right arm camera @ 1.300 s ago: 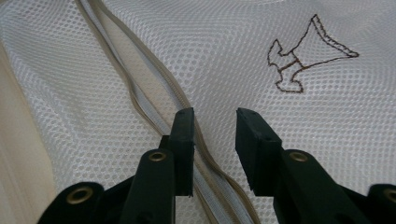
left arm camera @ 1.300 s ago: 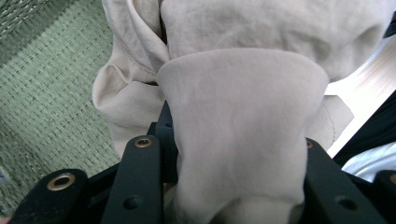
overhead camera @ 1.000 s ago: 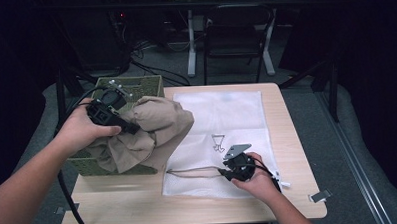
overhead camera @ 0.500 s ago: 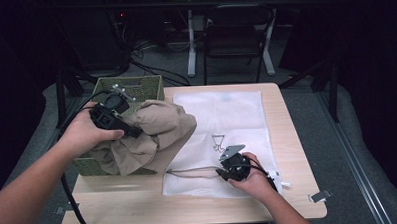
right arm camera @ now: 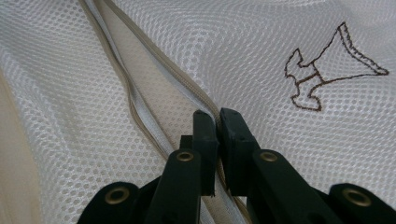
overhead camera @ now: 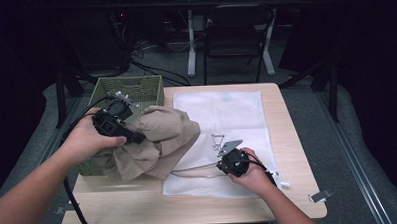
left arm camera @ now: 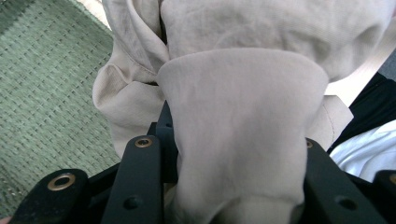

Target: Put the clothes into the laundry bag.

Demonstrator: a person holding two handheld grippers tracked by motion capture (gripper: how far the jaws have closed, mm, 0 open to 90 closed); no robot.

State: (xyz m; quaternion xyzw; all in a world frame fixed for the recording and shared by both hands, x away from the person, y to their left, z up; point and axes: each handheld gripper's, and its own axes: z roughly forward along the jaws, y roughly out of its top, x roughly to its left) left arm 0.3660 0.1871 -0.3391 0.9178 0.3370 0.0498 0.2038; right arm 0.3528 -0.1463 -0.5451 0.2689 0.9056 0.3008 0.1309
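From the high view, the left tool (overhead camera: 132, 136) holds a bunched beige garment (overhead camera: 155, 143) that drapes from the green woven basket (overhead camera: 135, 89) across onto the left edge of the white mesh laundry bag (overhead camera: 236, 115), which lies flat on the table (overhead camera: 292, 138) with its long axis running away from the person. The left gripper view adds the detail that a thick fold of the beige garment (left arm camera: 243, 121) is clamped between its jaws, with the basket's weave to the left. The right tool (overhead camera: 219, 159) sits near the bag's near left side; the right gripper view shows its jaws pinched on the bag's zipper edge (right arm camera: 205, 100), which runs diagonally away, beside a brown embroidered outline (right arm camera: 327, 65).
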